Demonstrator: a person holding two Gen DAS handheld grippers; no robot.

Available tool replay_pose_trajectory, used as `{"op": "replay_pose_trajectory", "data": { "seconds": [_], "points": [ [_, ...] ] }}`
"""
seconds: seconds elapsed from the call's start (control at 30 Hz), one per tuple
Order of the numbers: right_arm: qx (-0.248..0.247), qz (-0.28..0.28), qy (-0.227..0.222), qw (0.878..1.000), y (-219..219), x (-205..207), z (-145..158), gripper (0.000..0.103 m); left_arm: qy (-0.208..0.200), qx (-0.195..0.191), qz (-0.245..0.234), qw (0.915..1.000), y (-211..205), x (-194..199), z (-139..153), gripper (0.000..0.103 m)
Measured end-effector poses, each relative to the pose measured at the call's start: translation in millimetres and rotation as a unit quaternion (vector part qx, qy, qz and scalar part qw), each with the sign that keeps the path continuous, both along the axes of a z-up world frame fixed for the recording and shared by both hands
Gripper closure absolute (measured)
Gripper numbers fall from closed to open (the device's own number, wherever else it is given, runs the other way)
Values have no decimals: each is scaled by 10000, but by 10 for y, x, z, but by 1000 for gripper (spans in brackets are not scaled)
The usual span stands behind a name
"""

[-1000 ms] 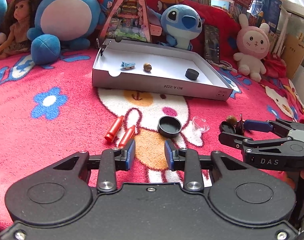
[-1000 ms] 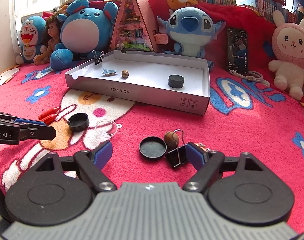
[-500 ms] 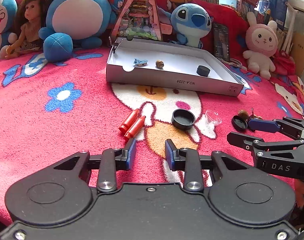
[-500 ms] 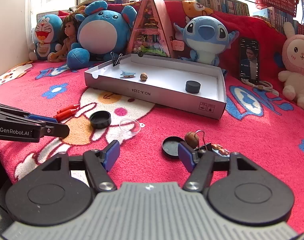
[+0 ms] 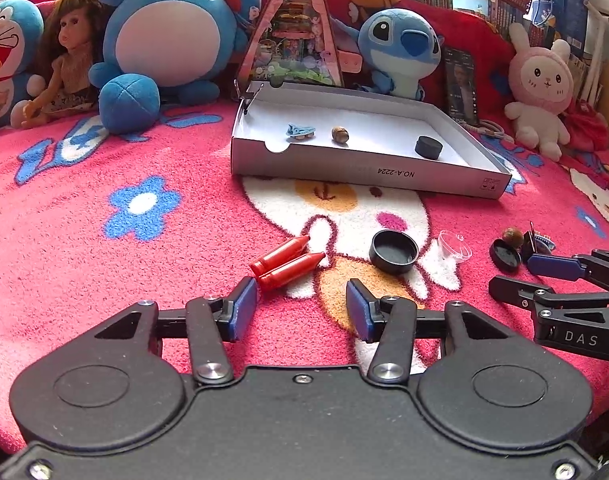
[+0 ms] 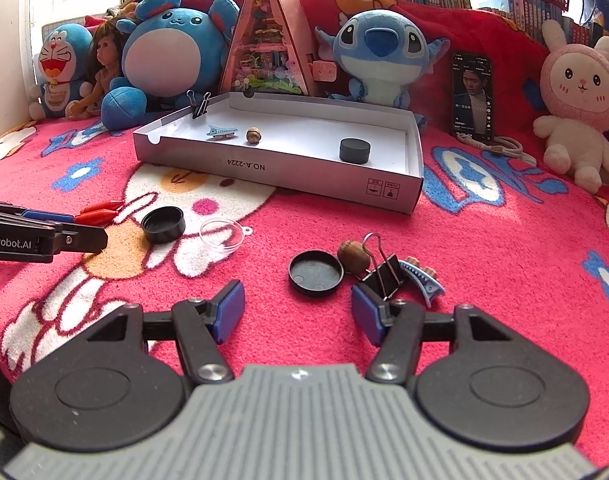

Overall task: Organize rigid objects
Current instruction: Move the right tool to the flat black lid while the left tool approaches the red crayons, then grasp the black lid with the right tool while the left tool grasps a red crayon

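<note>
The left tool [image 5: 301,304], jaws just widened and empty, sits just behind the two red crayons [image 5: 286,263] on the blanket [image 5: 84,240]. Straddle one crayon across its width before clenching. The right tool [image 6: 291,309] is released, near the black lid [image 6: 315,272].

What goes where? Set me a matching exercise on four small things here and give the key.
Things:
1. blue hair clip
2. red crayons
3. clear cup
4. binder clip

Places:
A. on the blanket, beside the open black lid
B. inside the white box
C. by the left gripper's fingers
D. touching the nut, near the right gripper

Pairs: 1-B, 2-C, 3-A, 4-D
</note>
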State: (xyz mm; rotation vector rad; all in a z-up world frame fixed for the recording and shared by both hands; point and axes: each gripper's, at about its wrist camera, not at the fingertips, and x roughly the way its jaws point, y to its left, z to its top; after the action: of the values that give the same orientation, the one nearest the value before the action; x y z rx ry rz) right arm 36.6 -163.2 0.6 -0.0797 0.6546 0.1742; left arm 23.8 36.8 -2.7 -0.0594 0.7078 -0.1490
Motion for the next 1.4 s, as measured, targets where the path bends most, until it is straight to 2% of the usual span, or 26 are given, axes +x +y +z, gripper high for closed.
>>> {"op": "replay_pose_trajectory", "data": {
  "seconds": [0.3,0.5,0.77,1.13,1.27,1.4],
  "points": [
    [41,-23,-5,10000,-7,10,-11,30,-49,39,-98,9999,-50,106,-28,49],
    [46,-29,-33,10000,-10,12,-20,30,-68,124,-136,9998,21,1,-21,49],
    [74,-80,-54,9999,-10,35,-30,30,-75,211,308,9993,226,50,-23,49],
    [99,-101,-92,9999,-22,29,-27,43,-95,350,533,9979,353,95,-30,49],
    [102,-101,-105,9998,-6,41,-30,43,-144,274,252,9992,249,61,-29,43],
    [70,-90,-125,9999,13,50,-31,43,-202,380,178,9989,140,66,-52,35]
  ]
}}
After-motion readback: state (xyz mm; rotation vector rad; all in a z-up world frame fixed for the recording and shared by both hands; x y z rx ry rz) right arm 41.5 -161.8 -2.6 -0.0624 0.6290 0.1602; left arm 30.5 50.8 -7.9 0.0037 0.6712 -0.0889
